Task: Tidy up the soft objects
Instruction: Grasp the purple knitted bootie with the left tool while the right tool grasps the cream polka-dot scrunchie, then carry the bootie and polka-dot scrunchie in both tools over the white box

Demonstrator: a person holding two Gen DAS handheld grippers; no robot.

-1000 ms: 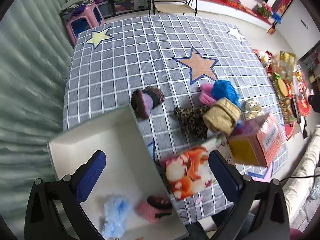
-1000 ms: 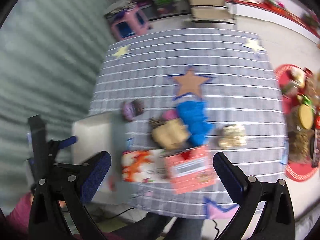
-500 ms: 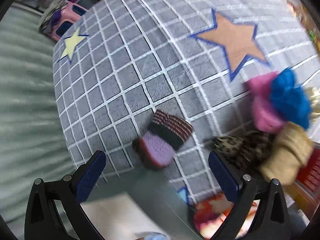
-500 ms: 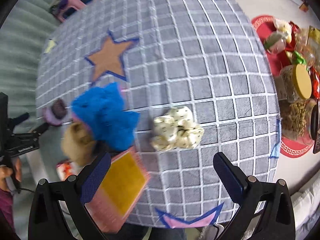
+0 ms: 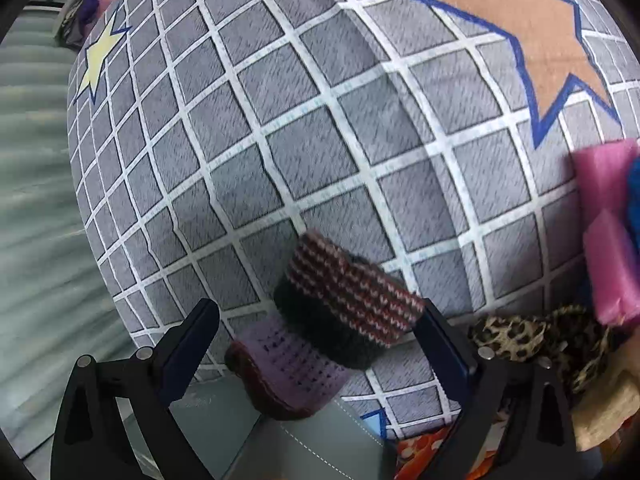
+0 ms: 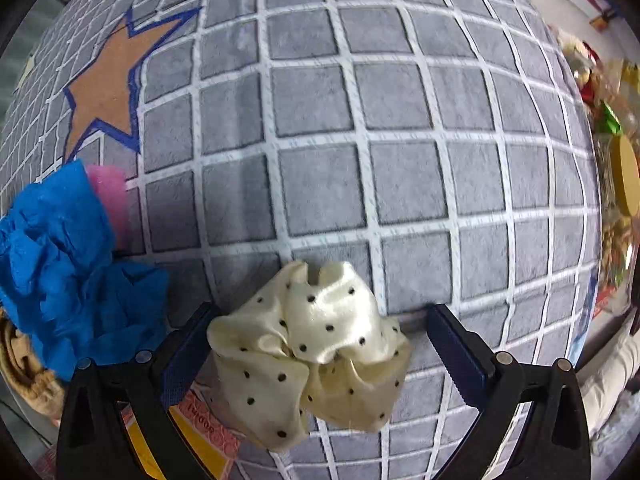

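In the left wrist view a knitted sock roll, striped maroon, black and lilac, lies on the grey checked cloth. My left gripper is open with its fingers on either side of the roll. In the right wrist view a cream polka-dot scrunchie lies on the cloth. My right gripper is open and straddles the scrunchie.
A leopard-print piece, pink cloth and a tan item lie right of the sock roll. A blue scrunchie and pink cloth lie left of the cream one. A red-yellow box sits below. Clutter lies beyond the table's right edge.
Both grippers have dropped close to the table. The left one now straddles the sock roll and the right one straddles the cream scrunchie. The white box has left the view.
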